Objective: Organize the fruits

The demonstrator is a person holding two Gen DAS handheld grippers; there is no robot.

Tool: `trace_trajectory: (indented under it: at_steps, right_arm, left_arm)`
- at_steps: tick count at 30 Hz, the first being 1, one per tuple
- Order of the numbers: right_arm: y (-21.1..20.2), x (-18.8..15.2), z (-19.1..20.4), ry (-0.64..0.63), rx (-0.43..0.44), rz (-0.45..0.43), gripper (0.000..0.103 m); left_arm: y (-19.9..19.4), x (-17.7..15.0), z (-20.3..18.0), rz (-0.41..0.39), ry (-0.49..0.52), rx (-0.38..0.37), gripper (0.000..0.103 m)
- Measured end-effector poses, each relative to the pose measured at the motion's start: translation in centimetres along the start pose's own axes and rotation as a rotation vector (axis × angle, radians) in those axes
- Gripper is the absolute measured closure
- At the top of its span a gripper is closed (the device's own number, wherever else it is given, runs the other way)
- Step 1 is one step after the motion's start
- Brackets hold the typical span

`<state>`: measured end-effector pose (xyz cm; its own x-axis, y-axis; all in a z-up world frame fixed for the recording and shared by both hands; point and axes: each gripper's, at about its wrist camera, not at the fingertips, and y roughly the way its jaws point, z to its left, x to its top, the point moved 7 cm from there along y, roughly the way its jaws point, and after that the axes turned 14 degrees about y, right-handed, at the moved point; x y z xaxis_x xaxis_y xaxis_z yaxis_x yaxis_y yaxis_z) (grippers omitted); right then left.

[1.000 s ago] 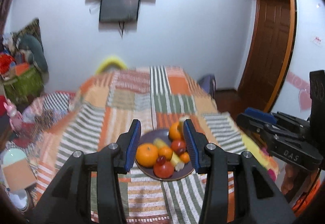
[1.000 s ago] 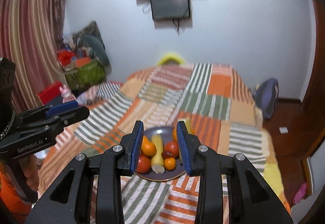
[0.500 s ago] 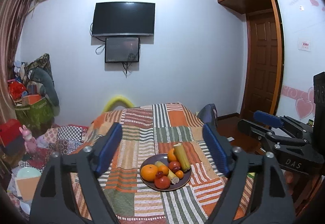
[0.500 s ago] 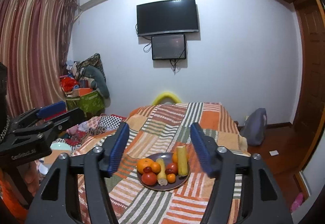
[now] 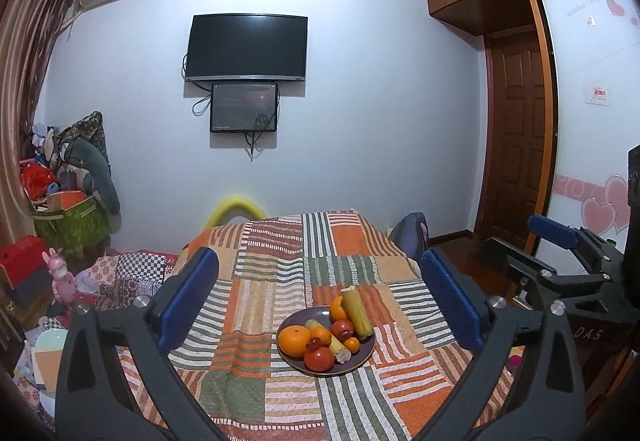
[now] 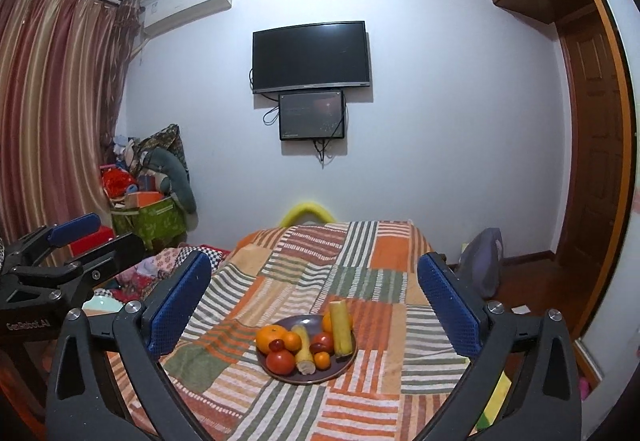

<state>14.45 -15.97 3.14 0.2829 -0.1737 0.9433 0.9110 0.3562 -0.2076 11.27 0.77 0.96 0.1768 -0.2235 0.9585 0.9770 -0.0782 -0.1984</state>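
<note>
Both grippers are spread wide with nothing between the fingers. The left gripper [image 5: 320,305] and the right gripper [image 6: 312,305] are both held up above the bed [image 5: 280,265], well back from the fruit, and each frames the plate [image 5: 360,359] between its blue pads [image 5: 188,299]. The right gripper also pokes into the left wrist view at the far right edge, cut off by the frame, so there you only get part of it.

The plate is a dark, purplish one sitting on the striped patchwork bedspread [image 6: 360,253], on the near half of the bed. On it: a big orange [image 5: 294,340] at the left, a red tomato [image 5: 319,358] at the near edge, a small orange [image 5: 351,344] by the near right, a peeled banana [image 6: 304,349] lying down the middle, and a yellow-green stick thing [image 5: 356,307] leaning along the right side, could be sugarcane or corn, can't really tell. There's another orange half hidden behind it, and some small dark red fruits in the middle that are too small to name.

Further off, left of the bed, is a pile of clutter with a green bag [image 6: 154,219]. A grey backpack [image 6: 482,261] sits on the floor at the right. On the far wall hangs a TV [image 6: 310,57] with a smaller screen [image 6: 312,115] under it.
</note>
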Motion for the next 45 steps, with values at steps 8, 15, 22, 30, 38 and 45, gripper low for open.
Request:
trace_trajectory:
  at_steps: [8,15,22,30,38,45]
  right_arm:
    - [-0.7,-0.6,-0.5,-0.004,-0.012,0.000,0.000]
    - [-0.9,-0.5,-1.0,0.009,-0.015,0.001,0.000]
    - [-1.0,-0.3,-1.2,0.016,-0.014,0.001,0.000]
    - [-1.0,-0.3,-1.2,0.017,-0.015,0.003,0.000]
    - [-1.1,-0.2,-1.0,0.019,-0.010,0.007,0.000]
    - [-1.1,-0.2,-1.1,0.020,-0.006,0.009,0.000]
  left_arm:
    - [0.0,-0.1,-0.2,0.001,-0.001,0.000,0.000]
    - [-0.1,-0.1,-0.2,0.005,0.001,-0.002,0.000]
    - [0.0,-0.3,-0.3,0.008,0.000,-0.004,0.000]
    - [0.2,-0.4,-0.4,0.010,-0.001,-0.008,0.000]
    - [0.2,-0.5,-0.5,0.012,-0.002,-0.006,0.000]
    - [0.1,-0.5,-0.6,0.009,-0.001,-0.001,0.000]
